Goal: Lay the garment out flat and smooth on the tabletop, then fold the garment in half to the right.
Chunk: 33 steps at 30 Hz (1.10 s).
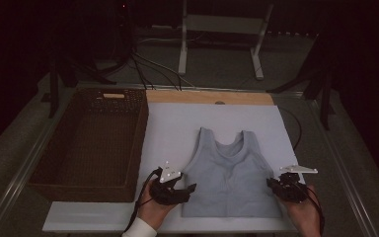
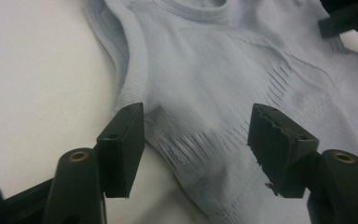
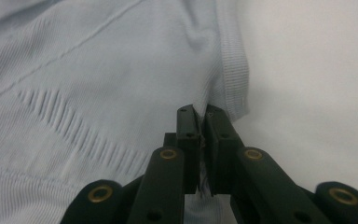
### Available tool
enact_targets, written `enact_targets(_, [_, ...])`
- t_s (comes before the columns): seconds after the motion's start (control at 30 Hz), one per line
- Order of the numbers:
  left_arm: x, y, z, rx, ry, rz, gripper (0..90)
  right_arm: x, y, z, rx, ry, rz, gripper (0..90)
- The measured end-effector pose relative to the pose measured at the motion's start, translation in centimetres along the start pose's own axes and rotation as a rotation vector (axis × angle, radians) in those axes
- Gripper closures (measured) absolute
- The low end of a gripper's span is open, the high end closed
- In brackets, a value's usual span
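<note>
A light grey sleeveless top (image 1: 231,173) lies flat on the white board (image 1: 170,128), neckline away from me. My left gripper (image 1: 191,189) is at the top's left side below the armhole. In the left gripper view its jaws (image 2: 196,126) stand open, with the ribbed side edge of the top (image 2: 223,70) lying between them and neither pad pressing on it. My right gripper (image 1: 271,183) is at the top's right side edge. In the right gripper view it (image 3: 199,112) is shut on a pinch of the top (image 3: 98,70) beside the hemmed armhole edge.
A dark wicker basket (image 1: 140,148) stands along the board's left side. A wooden strip (image 1: 207,97) runs along the board's far edge. Cables and a white stand's legs (image 1: 182,59) lie on the floor beyond. The right gripper's jaw (image 2: 349,18) shows in the left gripper view.
</note>
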<state>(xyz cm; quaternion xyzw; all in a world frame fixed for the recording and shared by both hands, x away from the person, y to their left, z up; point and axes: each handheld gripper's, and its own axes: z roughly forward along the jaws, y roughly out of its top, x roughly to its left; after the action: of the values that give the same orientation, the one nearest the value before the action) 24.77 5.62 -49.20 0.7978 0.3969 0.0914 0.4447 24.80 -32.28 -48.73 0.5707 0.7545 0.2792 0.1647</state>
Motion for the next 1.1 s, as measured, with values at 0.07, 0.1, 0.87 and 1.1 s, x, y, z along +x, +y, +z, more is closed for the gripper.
enact_targets(0.07, [0.0,0.1,-0.1,-0.005,0.003,-0.001,35.2,0.0,0.0,-0.2,-0.016,0.011,0.008,76.4])
enact_targets(0.1, [0.0,0.1,-0.1,-0.008,0.006,-0.002,34.3,-0.1,0.0,-0.3,-0.031,0.01,0.013,68.3])
enact_targets(0.87, [-0.2,-0.3,2.0,0.006,0.029,-0.04,23.9,-1.4,-0.1,-1.5,-0.206,0.007,0.11,23.7])
enact_targets(1.1, [-0.1,-1.2,2.8,0.042,0.014,-0.052,29.1,-1.6,-0.2,-1.7,-0.215,-0.003,0.117,24.0])
